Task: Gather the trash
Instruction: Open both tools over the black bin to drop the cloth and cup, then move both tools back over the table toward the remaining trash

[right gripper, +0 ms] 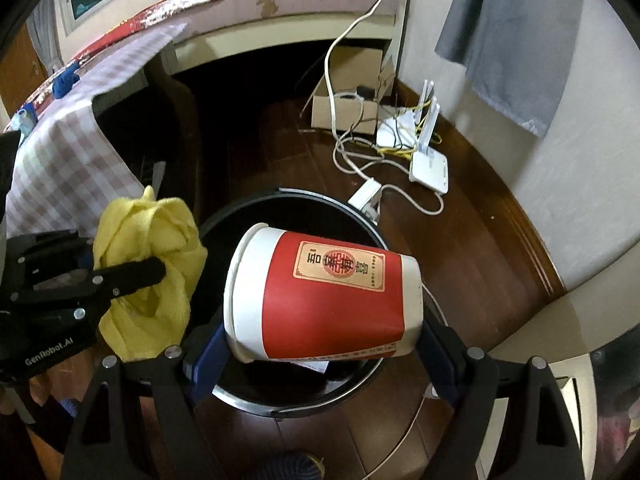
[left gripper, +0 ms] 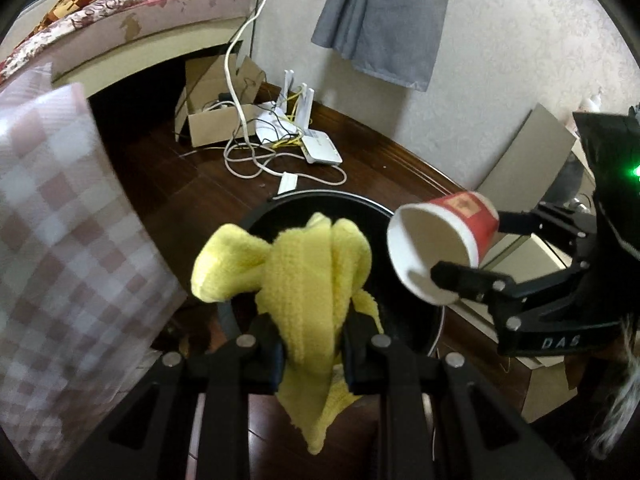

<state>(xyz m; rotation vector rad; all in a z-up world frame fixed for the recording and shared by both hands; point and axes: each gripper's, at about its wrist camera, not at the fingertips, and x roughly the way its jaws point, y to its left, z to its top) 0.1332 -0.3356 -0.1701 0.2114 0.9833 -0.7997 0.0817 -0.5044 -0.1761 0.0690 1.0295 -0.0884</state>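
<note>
Ahead of the left gripper, whose fingers are pinching a yellow cloth, the black bin is waiting below. Between the right gripper's wide-spread fingers, a red paper cup is lying sideways over that bin, seemingly for dropping.

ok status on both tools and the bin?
Left tool shut on yellow cloth. Right tool shut on red paper cup, lying sideways. Both above black bin. Nothing blocking the opening.
</note>
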